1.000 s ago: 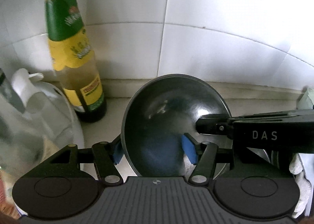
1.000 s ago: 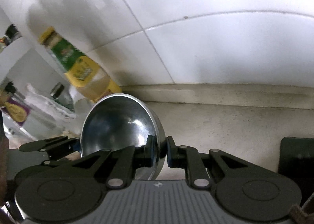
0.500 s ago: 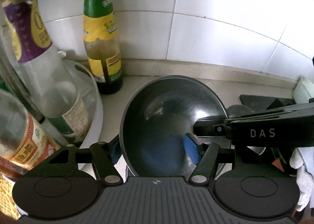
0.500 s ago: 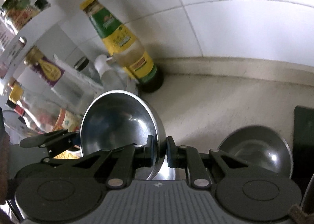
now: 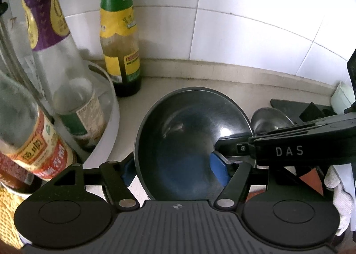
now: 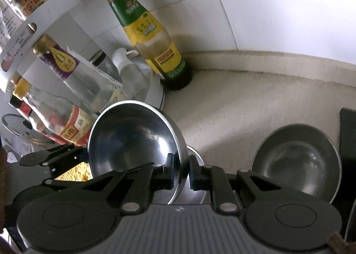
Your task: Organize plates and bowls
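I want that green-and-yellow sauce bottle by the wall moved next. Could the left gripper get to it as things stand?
Probably not yet. The left gripper has the steel bowl between its just-opening jaws. The sauce bottle stands clear on the counter; the bowl must go first.

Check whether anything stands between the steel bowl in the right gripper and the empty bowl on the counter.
Nothing visible does: only bare countertop lies between the held steel bowl and the empty bowl.
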Motion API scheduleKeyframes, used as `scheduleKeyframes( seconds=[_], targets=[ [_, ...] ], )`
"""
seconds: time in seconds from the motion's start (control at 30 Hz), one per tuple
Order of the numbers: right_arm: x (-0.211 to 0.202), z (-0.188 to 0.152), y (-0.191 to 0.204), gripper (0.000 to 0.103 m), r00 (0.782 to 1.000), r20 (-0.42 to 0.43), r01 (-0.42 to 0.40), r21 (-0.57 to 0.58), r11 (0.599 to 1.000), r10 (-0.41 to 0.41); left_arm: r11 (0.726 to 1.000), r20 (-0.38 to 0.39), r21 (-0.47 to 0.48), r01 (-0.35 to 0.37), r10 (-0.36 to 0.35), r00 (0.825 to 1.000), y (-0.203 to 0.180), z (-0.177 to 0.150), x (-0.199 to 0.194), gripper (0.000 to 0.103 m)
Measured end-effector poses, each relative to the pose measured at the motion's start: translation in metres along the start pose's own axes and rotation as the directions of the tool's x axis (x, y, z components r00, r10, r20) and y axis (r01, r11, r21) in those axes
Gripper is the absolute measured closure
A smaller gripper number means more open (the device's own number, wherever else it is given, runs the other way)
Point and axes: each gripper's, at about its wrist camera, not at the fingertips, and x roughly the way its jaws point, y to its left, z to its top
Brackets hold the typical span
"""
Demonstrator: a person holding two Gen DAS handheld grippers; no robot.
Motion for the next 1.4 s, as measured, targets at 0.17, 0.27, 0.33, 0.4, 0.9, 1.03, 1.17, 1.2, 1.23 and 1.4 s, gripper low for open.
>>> scheduleKeyframes(
  seconds=[0.17, 0.27, 0.33, 0.4, 0.9, 1.03, 1.17, 1.2, 1.23, 1.4],
  targets=[
    [0.005, -0.003, 0.002, 0.089, 1.000, -0.022, -0.004, -0.006, 1.000, 0.004, 1.000, -0.007, -0.006, -0.002, 0.002, 1.000, 0.002, -0.003, -0.002, 0.029],
    [0.007, -0.004, 0.003, 0.089, 1.000, -0.031, -0.002, -0.008, 1.000, 0.002, 1.000, -0.014, -0.007, -0.001, 0.000, 1.000, 0.002, -0.004, 0.000, 0.029],
    [0.008, -0.005, 0.003, 0.089, 0.999, -0.039, -0.002, -0.007, 1.000, 0.002, 1.000, -0.021, -0.006, 0.000, 0.000, 1.000, 0.002, -0.004, 0.001, 0.029],
    [0.011, -0.007, 0.003, 0.088, 0.999, -0.048, 0.000, -0.006, 1.000, 0.000, 1.000, -0.027, -0.008, 0.001, -0.001, 1.000, 0.003, -0.004, 0.003, 0.029],
    [0.019, -0.009, 0.004, 0.088, 0.997, -0.081, 0.004, 0.002, 1.000, -0.004, 1.000, -0.047, -0.011, 0.005, -0.006, 0.999, 0.005, -0.005, 0.007, 0.029],
    [0.023, -0.009, 0.003, 0.085, 0.996, -0.090, 0.004, 0.017, 1.000, -0.003, 1.000, -0.052, -0.023, 0.004, -0.005, 0.999, 0.009, -0.004, 0.009, 0.031],
    [0.019, -0.007, 0.004, 0.074, 0.998, -0.055, 0.036, -0.001, 0.999, -0.036, 0.999, -0.024, -0.031, -0.015, 0.014, 1.000, 0.013, -0.003, 0.002, 0.029],
    [0.016, -0.005, 0.003, 0.073, 0.998, -0.038, 0.047, -0.008, 0.999, -0.047, 0.999, -0.019, -0.033, -0.016, 0.015, 1.000, 0.014, -0.003, 0.000, 0.029],
    [0.013, -0.004, 0.003, 0.073, 0.998, -0.025, 0.049, -0.012, 0.999, -0.050, 0.999, -0.011, -0.035, -0.019, 0.018, 1.000, 0.015, -0.002, -0.002, 0.028],
    [-0.001, -0.001, -0.003, 0.073, 0.998, 0.021, 0.063, -0.003, 0.998, -0.063, 1.000, 0.015, -0.027, -0.011, 0.011, 1.000, 0.010, 0.003, -0.011, 0.027]
  ],
)
